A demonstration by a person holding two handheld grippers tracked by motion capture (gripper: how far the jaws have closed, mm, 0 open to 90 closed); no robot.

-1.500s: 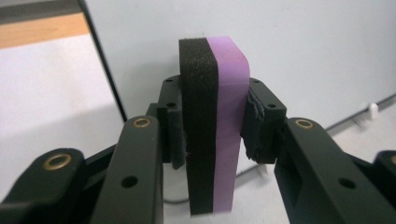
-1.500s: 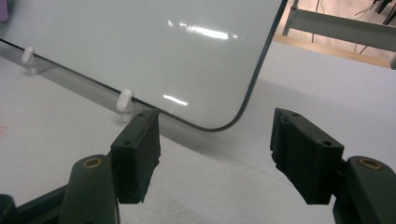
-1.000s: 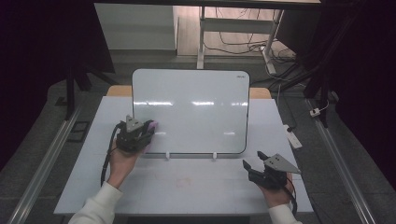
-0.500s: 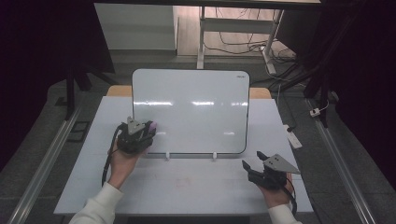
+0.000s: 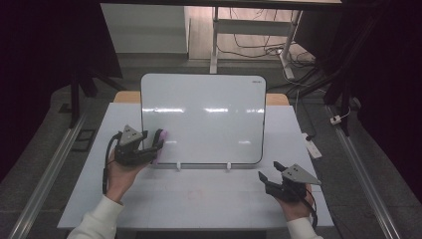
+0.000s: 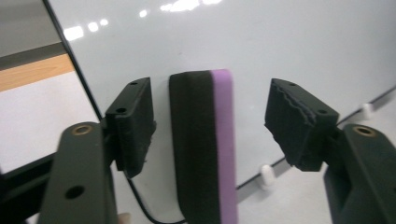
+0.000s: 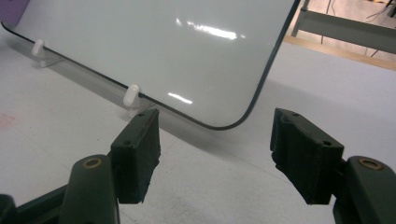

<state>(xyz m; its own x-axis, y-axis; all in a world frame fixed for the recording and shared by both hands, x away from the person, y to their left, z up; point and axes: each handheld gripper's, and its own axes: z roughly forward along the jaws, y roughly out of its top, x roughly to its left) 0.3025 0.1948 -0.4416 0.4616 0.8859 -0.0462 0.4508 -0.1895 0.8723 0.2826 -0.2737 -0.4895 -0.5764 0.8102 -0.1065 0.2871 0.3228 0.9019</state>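
The left gripper (image 5: pixel 155 144) hangs at the lower left corner of the whiteboard, and its jaws have just been opening; in the left gripper view (image 6: pixel 210 128) they stand wide, with a gap on each side of the block-shaped eraser with a black felt body and a purple foam back (image 6: pixel 203 144) that sits between them. Neither pad presses on it. The eraser stands upright with its long side flat against the board's face, close to the board's black left rim; in the high view it shows as a small purple patch (image 5: pixel 162 135) at the gripper's tips.

The right gripper (image 5: pixel 268 175) hovers over the table's near right part, just in front of the board's lower right corner. Its jaws (image 7: pixel 215 149) are parted about halfway with nothing between them.

The white, glossy, rounded-corner whiteboard with a thin black frame (image 5: pixel 209 99) leans upright on two small white pegs (image 5: pixel 178 166) in the middle of the pale grey tabletop (image 5: pixel 199 199).
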